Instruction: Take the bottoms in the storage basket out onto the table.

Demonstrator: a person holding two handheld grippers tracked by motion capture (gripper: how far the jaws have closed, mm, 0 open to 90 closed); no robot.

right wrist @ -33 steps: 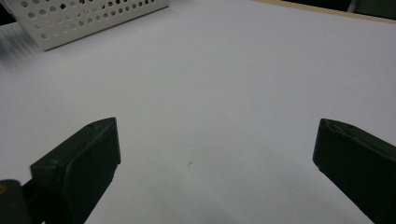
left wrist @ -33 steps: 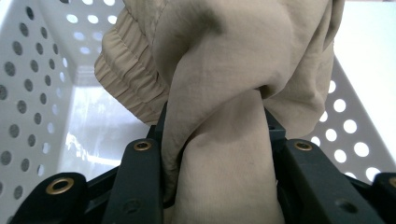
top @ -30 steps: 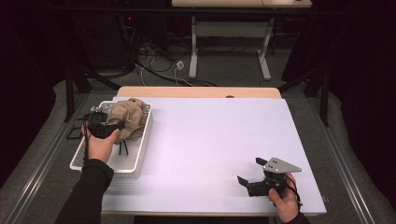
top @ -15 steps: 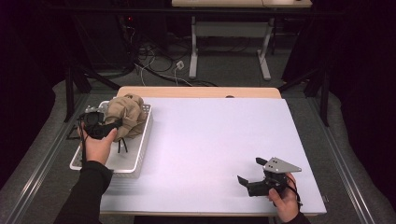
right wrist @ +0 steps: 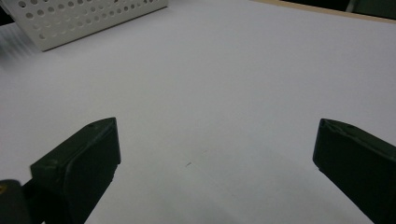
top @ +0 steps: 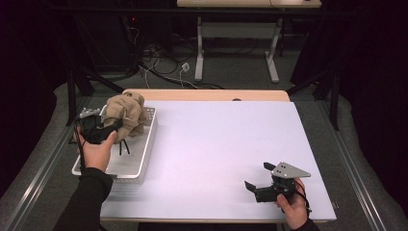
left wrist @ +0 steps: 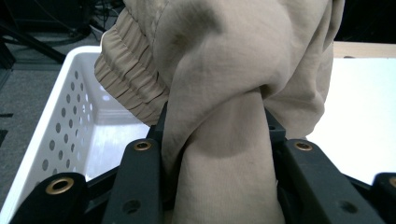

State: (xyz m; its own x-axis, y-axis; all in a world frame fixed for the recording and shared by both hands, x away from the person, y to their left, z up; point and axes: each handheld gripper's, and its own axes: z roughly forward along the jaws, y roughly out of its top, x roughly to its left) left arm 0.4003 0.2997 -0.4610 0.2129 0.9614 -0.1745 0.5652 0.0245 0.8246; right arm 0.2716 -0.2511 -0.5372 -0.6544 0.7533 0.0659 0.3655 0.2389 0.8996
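The left gripper [top: 114,126] clamps a fold of the tan garment [top: 126,113] — cloth bunched tight between its jaws (elastic cuff visible in the left gripper view [left wrist: 128,77]) — holding it above the white perforated basket [top: 144,154] at the table's left edge. The right gripper [top: 257,178] rests low on the white table [top: 216,144] near the front right corner, jaws spread wide, nothing between them.

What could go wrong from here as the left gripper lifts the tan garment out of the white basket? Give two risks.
The left gripper pinches one bunched fold of the tan garment, so the cloth may slip free. Its hanging bulk sits over the white basket rim and could snag or drag it. The right gripper rests open, too far away to help.
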